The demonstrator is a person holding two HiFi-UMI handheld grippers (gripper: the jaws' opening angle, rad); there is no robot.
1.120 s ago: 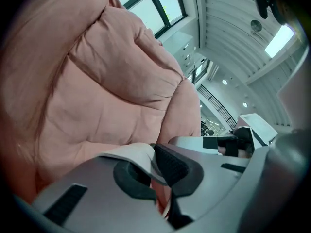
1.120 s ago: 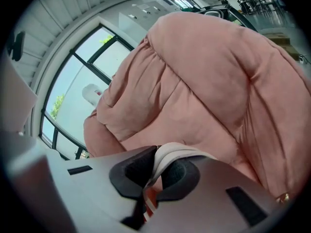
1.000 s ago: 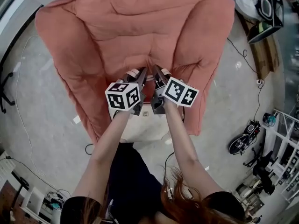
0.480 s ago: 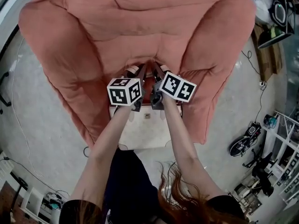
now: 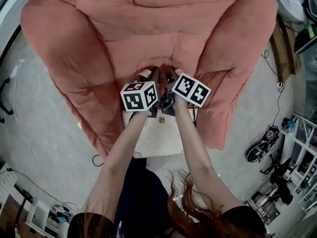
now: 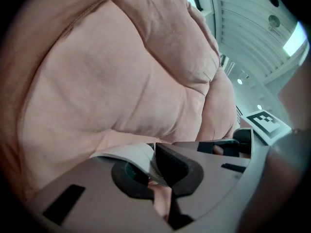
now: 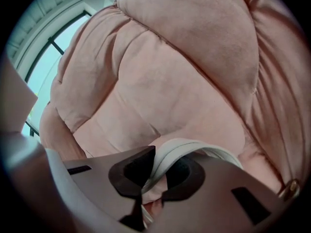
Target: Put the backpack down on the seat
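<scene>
A cream backpack [image 5: 159, 137] hangs by its straps in front of the pink padded armchair [image 5: 148, 24], at the front edge of the seat. In the head view my left gripper [image 5: 152, 76] and right gripper [image 5: 170, 77] are side by side above the bag, pointing towards the chair back. The left gripper [image 6: 154, 152] is shut on a white strap [image 6: 129, 154]. The right gripper [image 7: 153, 155] is shut on the other white strap [image 7: 197, 150]. Pink cushions [image 6: 121, 72] fill the left gripper view, and the same cushions [image 7: 184, 67] fill the right gripper view.
Grey floor surrounds the chair, with a thin cable [image 5: 20, 118] at the left. A wooden unit [image 5: 285, 48] stands at the right, a black object [image 5: 261, 150] lies on the floor beyond it, and white shelving [image 5: 302, 148] is at the lower right.
Both grippers and the backpack have moved closer to the chair, which now fills more of the head view. Both stay shut on the straps.
</scene>
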